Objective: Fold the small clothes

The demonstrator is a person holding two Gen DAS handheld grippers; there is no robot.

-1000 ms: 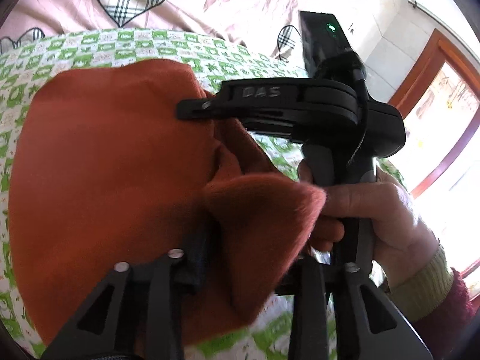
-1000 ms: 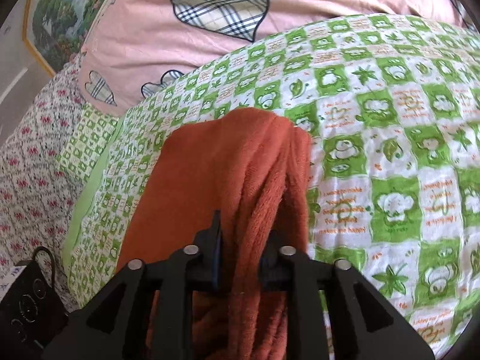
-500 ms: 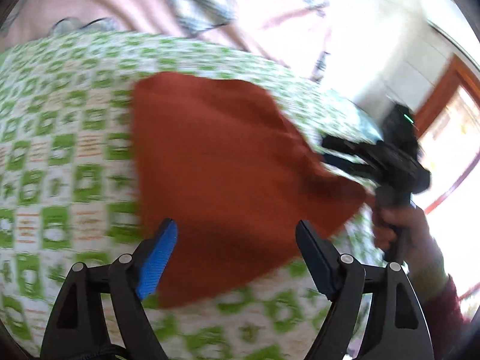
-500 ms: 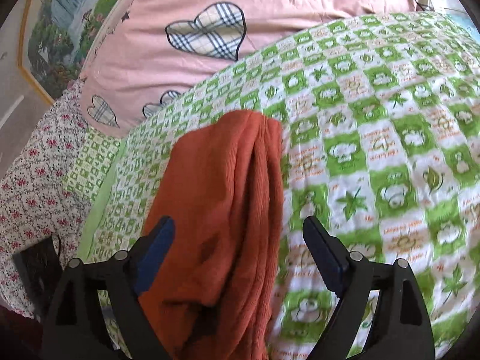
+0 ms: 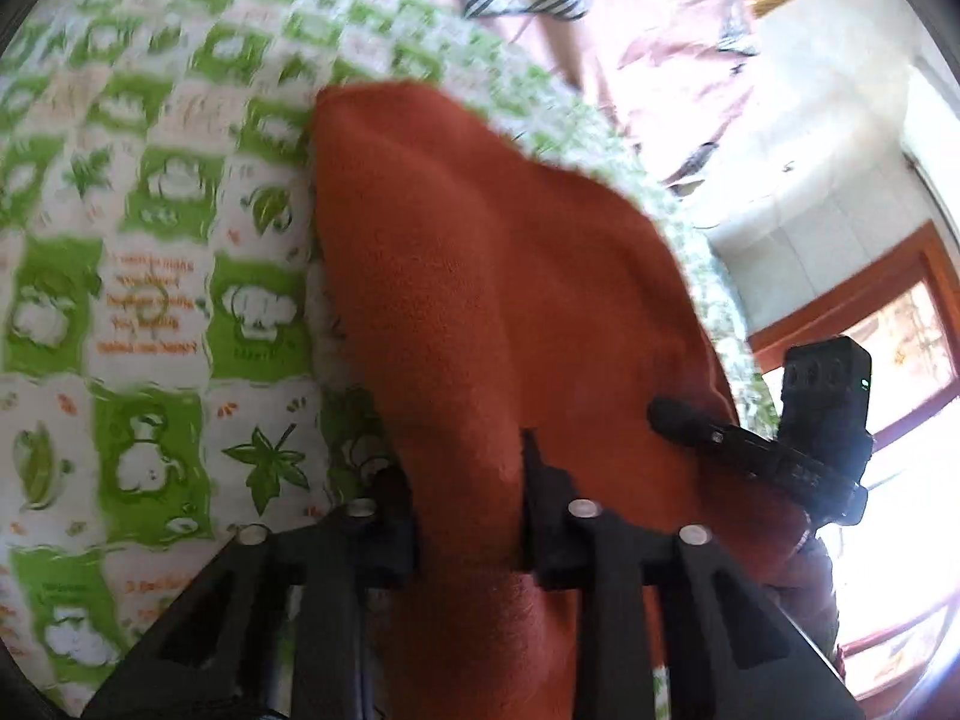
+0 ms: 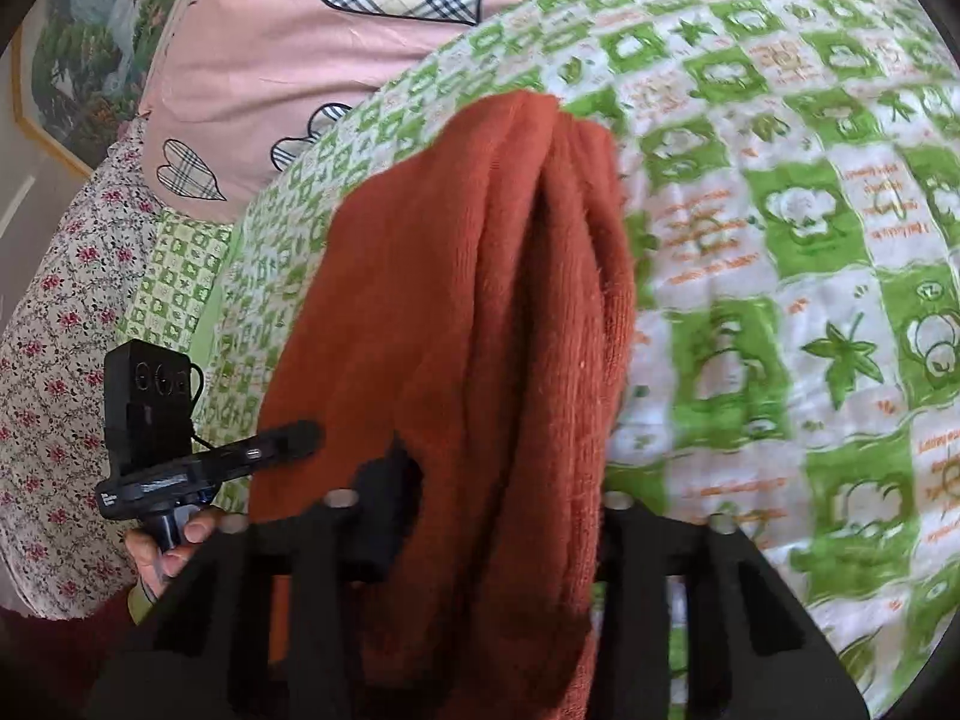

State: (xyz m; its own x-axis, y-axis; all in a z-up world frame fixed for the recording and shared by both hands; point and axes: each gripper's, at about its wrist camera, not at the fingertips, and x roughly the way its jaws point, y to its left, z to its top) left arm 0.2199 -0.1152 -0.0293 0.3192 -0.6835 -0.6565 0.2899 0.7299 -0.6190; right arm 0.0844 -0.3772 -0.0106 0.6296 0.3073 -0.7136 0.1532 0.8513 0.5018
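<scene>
Rust-orange fleece garment (image 6: 456, 312), bunched in folds

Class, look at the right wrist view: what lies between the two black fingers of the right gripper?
A bunched fold of the rust-orange fleece garment fills the right gripper; its jaws have just closed onto it, as the right wrist view shows.

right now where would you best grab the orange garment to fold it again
Grip the near edge of the orange garment, coming from the near side. Its folded layers stack there in thick ridges, and both the left tongs and right tongs have just closed on that edge.
</scene>
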